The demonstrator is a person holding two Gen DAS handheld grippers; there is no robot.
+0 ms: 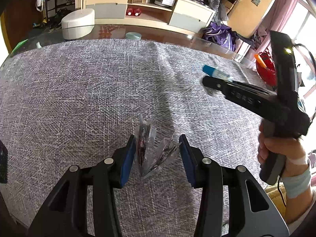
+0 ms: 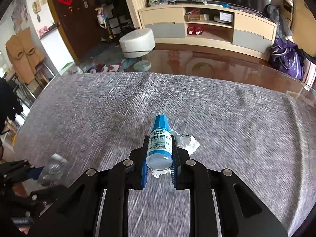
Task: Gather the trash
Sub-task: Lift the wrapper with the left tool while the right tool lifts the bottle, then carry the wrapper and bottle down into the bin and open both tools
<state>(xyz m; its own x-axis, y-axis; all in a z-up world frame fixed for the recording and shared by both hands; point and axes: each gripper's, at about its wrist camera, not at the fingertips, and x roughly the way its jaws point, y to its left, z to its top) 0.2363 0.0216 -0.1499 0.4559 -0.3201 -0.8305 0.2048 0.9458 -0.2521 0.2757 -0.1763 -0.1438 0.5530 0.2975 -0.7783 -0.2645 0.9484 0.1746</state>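
Right tongs (image 2: 159,154) clenched on blue-capped dropper bottle (image 2: 159,142) plus crumpled paper (image 2: 186,142). Crinkled foil wrapper (image 1: 152,150) sits between left tongs (image 1: 158,154); grip cannot be told.

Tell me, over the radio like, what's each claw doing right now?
Right gripper shut on blue-capped bottle, white paper scrap pinched alongside. Left gripper holds crumpled clear wrapper between its jaws. Grey cloth ahead, nothing blocking.
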